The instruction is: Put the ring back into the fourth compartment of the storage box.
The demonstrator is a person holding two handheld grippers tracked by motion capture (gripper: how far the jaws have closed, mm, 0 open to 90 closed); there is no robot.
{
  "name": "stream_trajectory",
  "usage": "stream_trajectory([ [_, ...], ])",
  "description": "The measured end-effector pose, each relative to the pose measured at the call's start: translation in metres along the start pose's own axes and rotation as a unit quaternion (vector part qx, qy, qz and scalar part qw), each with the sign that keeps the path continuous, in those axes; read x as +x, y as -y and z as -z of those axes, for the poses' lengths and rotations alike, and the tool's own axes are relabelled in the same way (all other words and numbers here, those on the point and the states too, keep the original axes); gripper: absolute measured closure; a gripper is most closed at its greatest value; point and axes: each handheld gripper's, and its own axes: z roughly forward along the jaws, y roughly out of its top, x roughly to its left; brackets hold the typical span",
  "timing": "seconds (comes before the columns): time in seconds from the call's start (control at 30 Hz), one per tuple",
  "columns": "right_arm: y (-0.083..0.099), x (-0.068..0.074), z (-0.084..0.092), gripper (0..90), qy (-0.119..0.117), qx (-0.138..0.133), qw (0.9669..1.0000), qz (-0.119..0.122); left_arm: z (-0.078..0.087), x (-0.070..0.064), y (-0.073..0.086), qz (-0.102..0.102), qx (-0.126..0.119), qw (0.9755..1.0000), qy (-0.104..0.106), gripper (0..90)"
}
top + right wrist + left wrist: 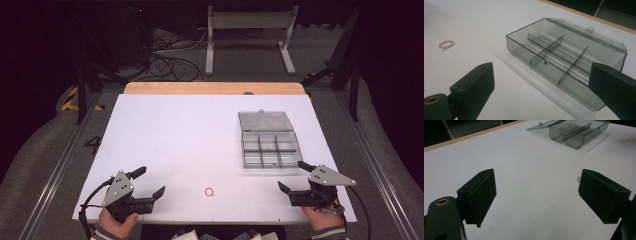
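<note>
A small pink beaded ring (209,192) lies on the white table (185,140) near its front edge, between the two hands; it also appears as the ring (446,45) at the left of the right gripper view. A clear smoky plastic box (270,148) with several compartments stands open at the right, its lid (265,120) laid back. My left gripper (149,182) rests at the front left, open and empty. My right gripper (295,176) sits at the front right just before the box (564,60), open and empty. The box (574,132) is far off in the left gripper view.
A wooden strip (215,88) borders the table's far edge. Beyond it stand a grey metal frame (249,35) and cables (165,62) on the floor. Metal rails (55,170) run along both sides of the table.
</note>
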Motion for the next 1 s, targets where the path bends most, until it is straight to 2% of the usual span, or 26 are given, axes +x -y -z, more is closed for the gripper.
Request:
stream_trajectory([
  [0.5, -0.001, 0.003, -0.002, 7.3, -0.012, 0.004, 0.9999, 0.002, 0.001, 0.0, -0.001, -0.006, -0.008, 0.9999, -0.004, 14.9],
  [0.77, -0.005, 0.002, -0.003, 7.3, -0.018, 0.005, 0.9998, -0.003, 0.002, 0.0, 0.0, 0.0, -0.011, 0.9999, -0.001, 15.6],
  [1.0, -0.014, 0.003, -0.003, 7.3, -0.035, 0.001, 0.9994, -0.008, 0.003, 0.001, 0.0, -0.001, -0.01, 0.9999, -0.001, 16.0],
])
